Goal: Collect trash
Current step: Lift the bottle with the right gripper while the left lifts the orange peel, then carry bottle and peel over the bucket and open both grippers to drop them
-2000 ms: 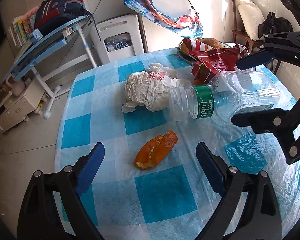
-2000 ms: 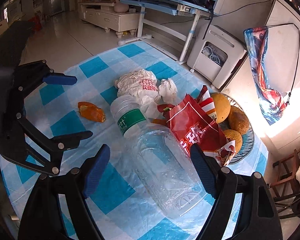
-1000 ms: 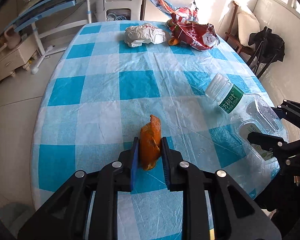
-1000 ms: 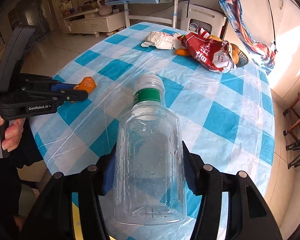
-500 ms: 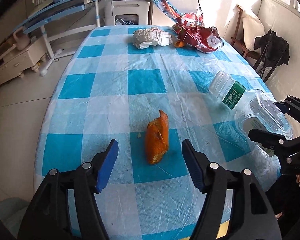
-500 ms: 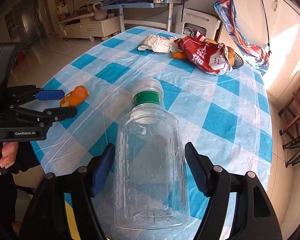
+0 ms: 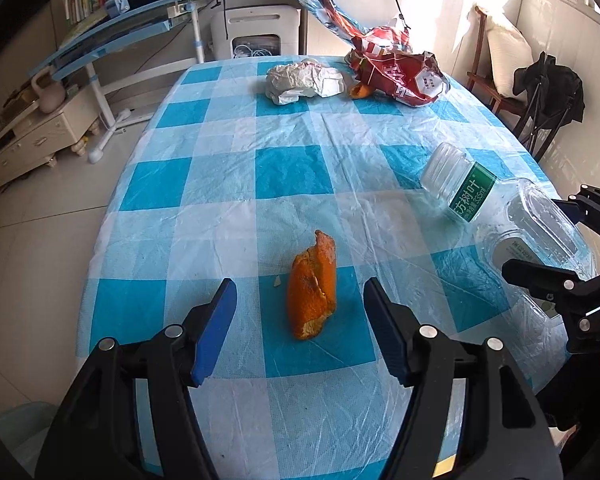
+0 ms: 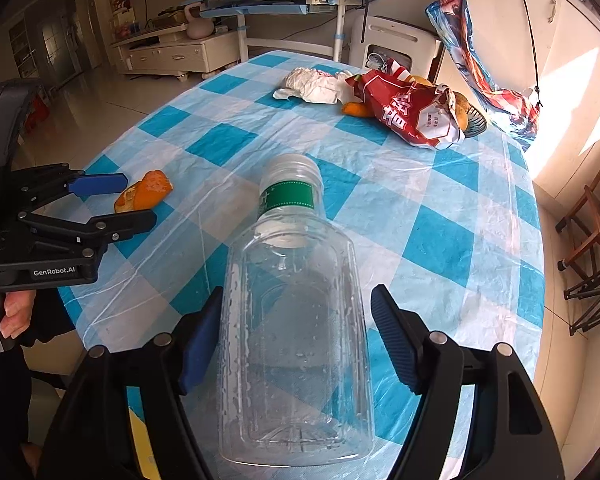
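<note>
An orange peel lies on the blue-checked tablecloth between the open fingers of my left gripper, not touched. It also shows in the right wrist view. An empty clear plastic bottle with a green label lies on the table near its front edge, between the spread fingers of my right gripper, which is open. The bottle shows at the right in the left wrist view. Crumpled white paper and a red snack bag lie at the far end.
A bowl of fruit sits behind the red bag. A second peel piece lies beside the bag. Chairs stand right of the table. A tilted desk and a white cabinet stand beyond it.
Both grippers opened. The left let go of the orange peel, and the right let go of the bottle; both things now rest on the table near its front edge.
</note>
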### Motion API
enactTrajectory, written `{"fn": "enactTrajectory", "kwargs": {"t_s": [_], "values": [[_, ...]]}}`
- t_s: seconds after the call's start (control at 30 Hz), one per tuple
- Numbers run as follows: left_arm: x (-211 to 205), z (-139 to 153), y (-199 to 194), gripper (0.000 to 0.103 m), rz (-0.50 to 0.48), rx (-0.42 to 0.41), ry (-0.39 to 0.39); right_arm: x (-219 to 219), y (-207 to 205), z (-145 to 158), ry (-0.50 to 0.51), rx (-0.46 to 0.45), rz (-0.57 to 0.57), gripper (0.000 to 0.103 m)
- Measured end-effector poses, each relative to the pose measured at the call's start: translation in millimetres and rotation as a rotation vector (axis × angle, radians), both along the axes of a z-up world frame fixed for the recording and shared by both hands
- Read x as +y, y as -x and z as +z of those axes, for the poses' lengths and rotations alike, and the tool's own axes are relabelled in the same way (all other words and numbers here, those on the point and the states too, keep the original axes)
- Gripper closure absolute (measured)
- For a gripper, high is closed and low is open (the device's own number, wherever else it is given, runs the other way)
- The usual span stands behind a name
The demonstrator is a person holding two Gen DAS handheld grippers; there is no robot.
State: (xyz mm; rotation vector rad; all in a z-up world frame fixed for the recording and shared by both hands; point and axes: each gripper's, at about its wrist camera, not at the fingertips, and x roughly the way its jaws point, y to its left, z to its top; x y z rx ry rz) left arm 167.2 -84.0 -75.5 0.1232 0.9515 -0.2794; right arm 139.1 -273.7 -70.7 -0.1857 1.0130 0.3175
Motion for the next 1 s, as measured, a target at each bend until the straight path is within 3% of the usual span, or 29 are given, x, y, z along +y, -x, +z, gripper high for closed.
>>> {"fn": "enactTrajectory", "kwargs": {"t_s": [0.33, 0.43, 0.53, 0.6, 0.73, 1.0], "values": [[-1, -1, 1, 0.041, -0.007, -0.002, -0.01, -1, 0, 1, -0.003, -0.001, -0.001, 0.032], [-3, -2, 2, 0.05, -0.018, -0.001, -0.017, -1, -1, 1, -0.006, 0.002, 0.001, 0.032], [-7, -2, 5, 0.069, -0.04, -0.011, -0.032, 1, -1, -2, -0.01, 0.018, 0.013, 0.033], [-8, -1, 6, 0.083, -0.057, -0.012, -0.027, 5, -1, -4, -0.002, 0.026, 0.028, 0.047], [-7, 7, 10, 0.086, -0.07, -0.03, 0.01, 8, 2, -1, -0.011, 0.014, 0.043, 0.047], [14, 27, 33, 0.087, -0.039, -0.046, 0.143, -11, 26, 23, -0.261, -0.03, -0.057, 0.047]]}}
